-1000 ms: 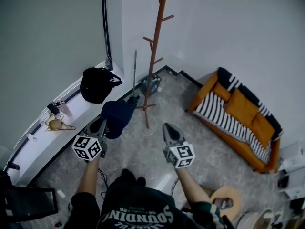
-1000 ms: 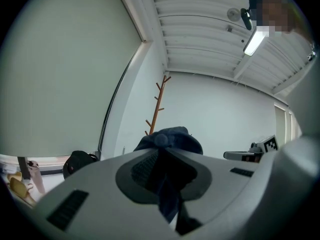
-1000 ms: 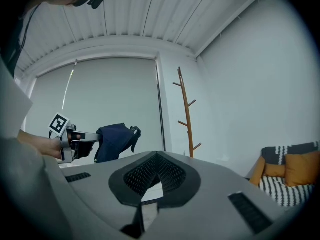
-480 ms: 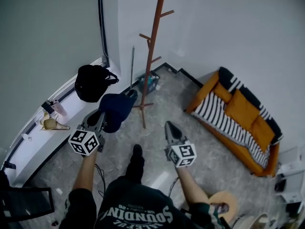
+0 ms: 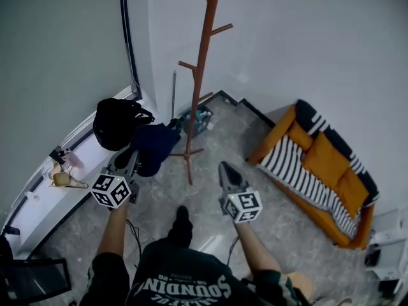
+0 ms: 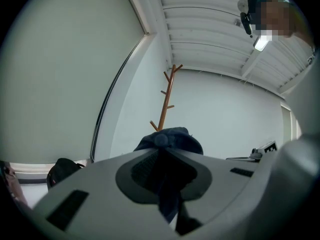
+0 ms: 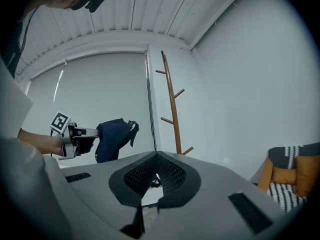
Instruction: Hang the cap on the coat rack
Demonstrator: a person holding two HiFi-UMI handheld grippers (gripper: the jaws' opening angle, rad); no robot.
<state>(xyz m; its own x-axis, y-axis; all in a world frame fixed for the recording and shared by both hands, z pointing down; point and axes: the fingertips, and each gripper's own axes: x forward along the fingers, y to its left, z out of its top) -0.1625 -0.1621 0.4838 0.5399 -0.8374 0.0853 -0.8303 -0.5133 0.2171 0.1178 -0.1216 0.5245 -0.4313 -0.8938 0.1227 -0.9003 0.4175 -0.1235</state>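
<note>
Cap of dark navy fabric point(image 5: 155, 146) hangs from the left gripper point(image 5: 132, 161), whose jaws are pressed together on a fold of it. It is just left of the tall brown wooden coat rack point(image 5: 199, 75), low beside its trunk and not on any peg. The right gripper point(image 5: 224, 169) is held in front of the rack's foot with its jaws closed to a point and nothing between them.

The only writing is white block lettering on the person's dark shirt point(image 5: 182, 289), seen upside down in the head view: "SOUNDIN", with the rest cut off. Each gripper's cube carries black-and-white square markers and no words.

The left gripper view shows the cap point(image 6: 170, 139) bunched between the jaws with its top button facing the camera. The coat rack point(image 6: 166, 99) rises behind it against a white wall.

The right gripper view shows the side-on picture: the left gripper point(image 7: 95, 140) reaching in from the left, and the cap point(image 7: 114, 136) drooping from it with a strap dangling. A clear gap lies between the cap and the coat rack point(image 7: 172, 109).

Only the head view shows a black bag point(image 5: 118, 123) on a white ledge left of the rack. An orange sofa with a black-and-white striped seat point(image 5: 319, 164) stands well to the rack's right.
</note>
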